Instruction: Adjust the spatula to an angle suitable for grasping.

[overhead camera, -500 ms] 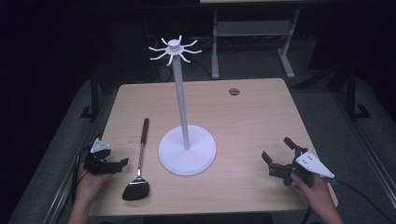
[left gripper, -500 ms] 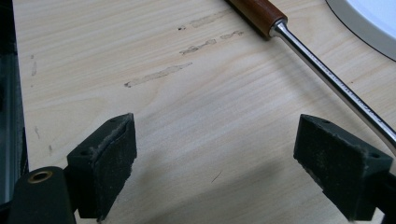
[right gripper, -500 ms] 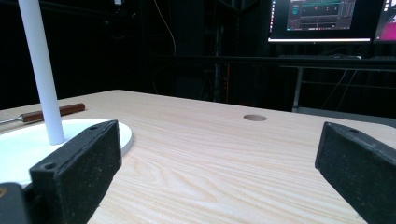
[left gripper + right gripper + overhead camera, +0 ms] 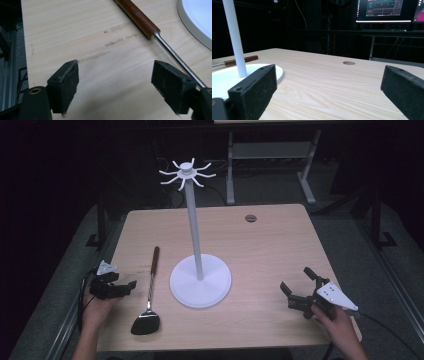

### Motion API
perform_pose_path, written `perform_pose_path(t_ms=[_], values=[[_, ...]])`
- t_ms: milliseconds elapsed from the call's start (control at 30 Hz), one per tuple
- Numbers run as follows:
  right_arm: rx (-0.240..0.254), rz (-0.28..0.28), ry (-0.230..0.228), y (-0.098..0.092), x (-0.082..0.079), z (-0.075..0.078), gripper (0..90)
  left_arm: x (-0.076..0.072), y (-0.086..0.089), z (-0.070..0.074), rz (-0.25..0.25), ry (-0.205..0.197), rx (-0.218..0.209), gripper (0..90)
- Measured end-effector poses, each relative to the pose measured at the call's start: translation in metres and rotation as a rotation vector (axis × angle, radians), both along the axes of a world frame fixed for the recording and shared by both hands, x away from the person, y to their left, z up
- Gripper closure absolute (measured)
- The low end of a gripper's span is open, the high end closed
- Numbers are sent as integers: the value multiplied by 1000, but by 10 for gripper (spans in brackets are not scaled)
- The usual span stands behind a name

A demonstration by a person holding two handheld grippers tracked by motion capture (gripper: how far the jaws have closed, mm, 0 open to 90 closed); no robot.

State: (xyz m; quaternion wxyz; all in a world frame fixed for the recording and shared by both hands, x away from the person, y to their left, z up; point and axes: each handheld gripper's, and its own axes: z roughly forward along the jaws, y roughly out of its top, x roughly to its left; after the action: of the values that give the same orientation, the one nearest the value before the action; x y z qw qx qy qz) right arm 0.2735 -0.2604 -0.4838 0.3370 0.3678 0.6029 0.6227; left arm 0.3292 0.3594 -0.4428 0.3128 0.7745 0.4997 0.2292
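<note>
We see the right gripper (image 4: pixel 325 92) with jaws wide apart over bare wooden table (image 4: pixel 324 82), white stand (image 4: pixel 235 37) and spatula handle (image 4: pixel 240 60) leftward.

- Left hand (image 4: pixel 97 304) low at bottom left of high view, forearm entering from bottom edge.
- Left gripper (image 4: pixel 129 285) held level, pointing right; grey plate on top, cable looping behind.
- Left pads (image 4: pixel 65 86) wide apart, nothing between.
- Right hand (image 4: pixel 340 325) at bottom right of high view, wrapped around the grip.
- Right gripper (image 4: pixel 297 285) angled up and left; grey plate on top, cable trailing right.
- Right pads (image 4: pixel 257 92) wide apart, nothing clamped.
</note>
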Motion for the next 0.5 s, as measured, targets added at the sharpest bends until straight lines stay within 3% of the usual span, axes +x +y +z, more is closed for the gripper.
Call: perform_pose_path(t_ms=[500], values=[[2, -4, 1, 0, 0, 0, 0, 26, -14, 12, -1, -7, -11, 410]])
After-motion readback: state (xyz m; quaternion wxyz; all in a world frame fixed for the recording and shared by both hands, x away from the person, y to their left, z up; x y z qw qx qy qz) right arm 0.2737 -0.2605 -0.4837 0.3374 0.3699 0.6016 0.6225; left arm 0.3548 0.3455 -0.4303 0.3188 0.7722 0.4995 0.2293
